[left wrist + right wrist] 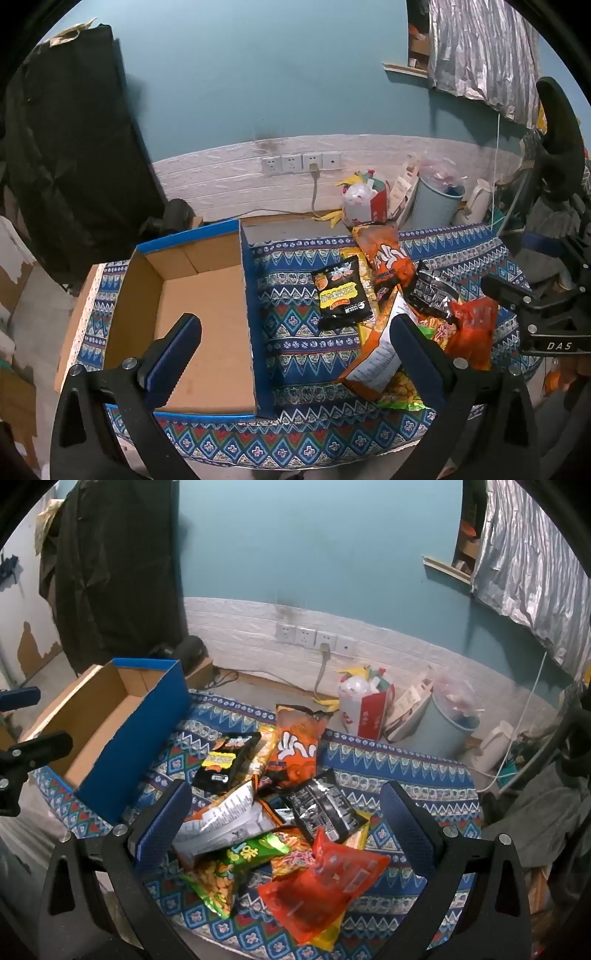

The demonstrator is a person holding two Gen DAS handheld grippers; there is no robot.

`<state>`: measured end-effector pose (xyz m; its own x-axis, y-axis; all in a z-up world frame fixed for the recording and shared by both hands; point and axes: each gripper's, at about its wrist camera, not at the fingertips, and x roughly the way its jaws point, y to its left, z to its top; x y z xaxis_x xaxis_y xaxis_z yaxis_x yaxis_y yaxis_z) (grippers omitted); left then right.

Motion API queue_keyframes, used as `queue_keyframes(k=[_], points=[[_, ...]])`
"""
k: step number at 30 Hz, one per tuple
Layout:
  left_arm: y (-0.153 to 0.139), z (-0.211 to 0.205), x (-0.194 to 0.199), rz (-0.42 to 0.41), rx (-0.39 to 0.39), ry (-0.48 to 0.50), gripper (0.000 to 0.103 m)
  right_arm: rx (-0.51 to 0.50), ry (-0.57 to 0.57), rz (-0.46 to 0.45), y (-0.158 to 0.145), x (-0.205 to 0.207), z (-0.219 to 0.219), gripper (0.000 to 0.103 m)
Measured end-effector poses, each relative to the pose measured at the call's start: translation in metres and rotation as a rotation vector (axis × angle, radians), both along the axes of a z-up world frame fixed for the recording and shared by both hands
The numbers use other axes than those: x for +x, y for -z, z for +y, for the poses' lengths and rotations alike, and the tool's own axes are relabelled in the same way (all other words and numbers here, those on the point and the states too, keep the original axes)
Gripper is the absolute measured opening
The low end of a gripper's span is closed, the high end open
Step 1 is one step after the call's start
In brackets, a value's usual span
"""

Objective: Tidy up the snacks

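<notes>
Plainly, from the left wrist the left gripper (295,350) hangs with its jaws spread wide and nothing between them, above the near wall of the cardboard box (207,325), which lies with nothing in it on the patterned tabletop (295,328). Just right of the box lies the black snack packet (341,293), flat and apart from the heap; behind it stands the orange puffed bag (386,264). The right gripper's body shows at the right edge.

From the right wrist, the right gripper (282,818) also has its jaws released, poised over the heap: a white-backed bag (225,821), a green peanut bag (229,867), a red translucent pouch (321,882) and a black foil packet (325,808) overlap one another.

These packs look light, soft and slick, probably air-filled with brittle contents. A pinch on a sealed edge or corner seems safest; squeezing the belly may crush the snacks or let the film slip.
</notes>
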<state>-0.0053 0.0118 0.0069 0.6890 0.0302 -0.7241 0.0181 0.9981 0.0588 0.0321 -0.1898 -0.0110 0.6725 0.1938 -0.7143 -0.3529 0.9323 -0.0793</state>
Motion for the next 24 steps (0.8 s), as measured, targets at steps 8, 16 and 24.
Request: queue_keyframes(k=[8, 16, 24], points=[[-0.0024, 0.0035, -0.0016, -0.010, -0.002, -0.014, 0.103, 0.010, 0.000, -0.005, 0.0035, 0.0016, 0.0003, 0.100], [-0.0023, 0.0046, -0.0013, -0.003, -0.012, -0.019, 0.103, 0.011, -0.001, -0.006, 0.0005, 0.0019, -0.0025, 0.100], [-0.0018, 0.0045, -0.0014, -0.007, -0.013, -0.015, 0.103, 0.009, -0.001, -0.001, 0.0024, 0.0019, -0.0016, 0.100]])
